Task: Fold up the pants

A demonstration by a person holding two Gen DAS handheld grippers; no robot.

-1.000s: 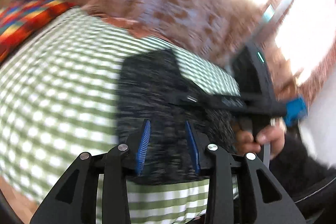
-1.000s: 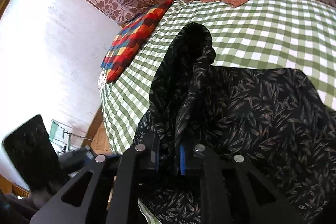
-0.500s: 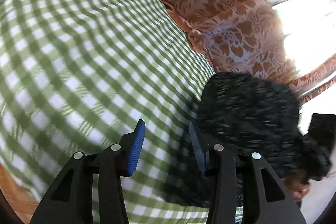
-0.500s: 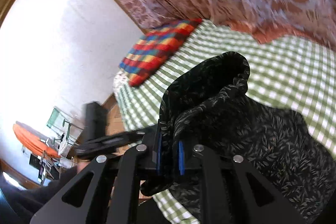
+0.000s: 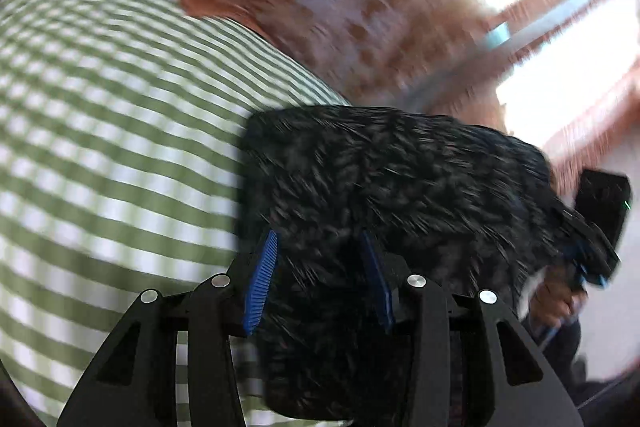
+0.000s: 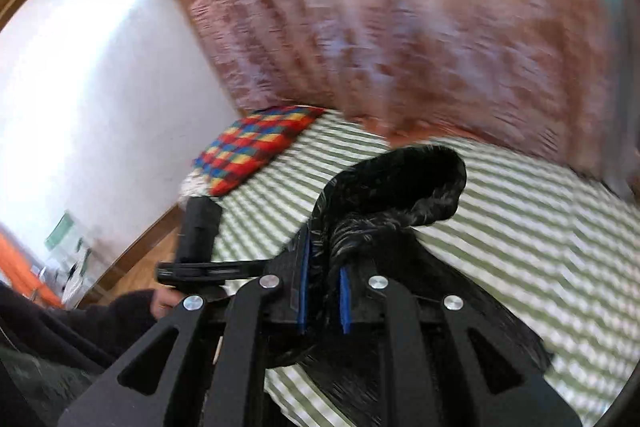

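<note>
The dark leaf-print pants lie on the green-checked bed, badly blurred. My left gripper is over their near edge, its blue pads apart with dark cloth showing between and beneath them; I see no pad pressing on it. My right gripper is shut on a bunch of the pants, which rises from the jaws in a hooded fold above the bed. The rest of the pants hangs below the fingers. A hand holds the left device at the bed's left edge.
A multicoloured checked pillow lies at the bed's far left end. A patterned reddish curtain hangs behind the bed in front of a bright window. A white wall and wooden floor lie to the left.
The left gripper swung from open bed back over the pants and its pads stand a little wider. The right gripper rose, carrying the gripped bunch higher above the bed.
</note>
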